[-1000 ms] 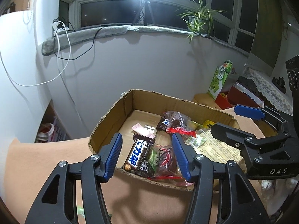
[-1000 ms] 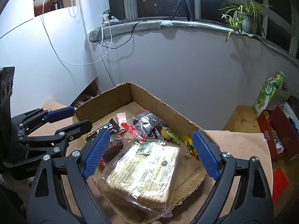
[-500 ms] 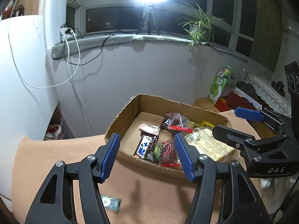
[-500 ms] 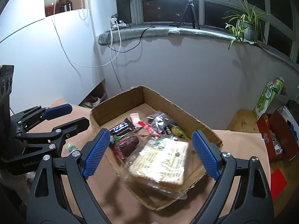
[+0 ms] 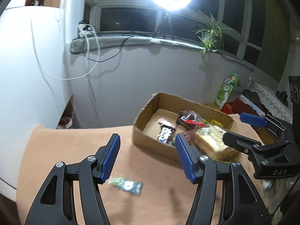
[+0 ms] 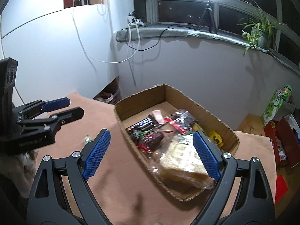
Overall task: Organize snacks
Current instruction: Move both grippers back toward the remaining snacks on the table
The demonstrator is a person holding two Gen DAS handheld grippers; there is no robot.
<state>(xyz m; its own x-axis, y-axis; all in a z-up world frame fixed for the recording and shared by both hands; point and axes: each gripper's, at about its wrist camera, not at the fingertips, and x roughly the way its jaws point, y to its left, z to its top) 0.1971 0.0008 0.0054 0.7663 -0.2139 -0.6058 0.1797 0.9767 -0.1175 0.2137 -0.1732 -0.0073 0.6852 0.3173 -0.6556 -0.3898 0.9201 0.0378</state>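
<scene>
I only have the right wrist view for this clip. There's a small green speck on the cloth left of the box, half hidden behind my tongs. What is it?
Observer: The left wrist view shows it whole. It is a flat green snack packet with a round white mark, lying on the tan cloth outside the cardboard box.
Operator: Are the left tongs gripping it?
Observer: No. The left tongs are open with nothing between the pads. The packet lies loose on the cloth under the gap, nearer the left-hand pad, and looks blurred.
</scene>
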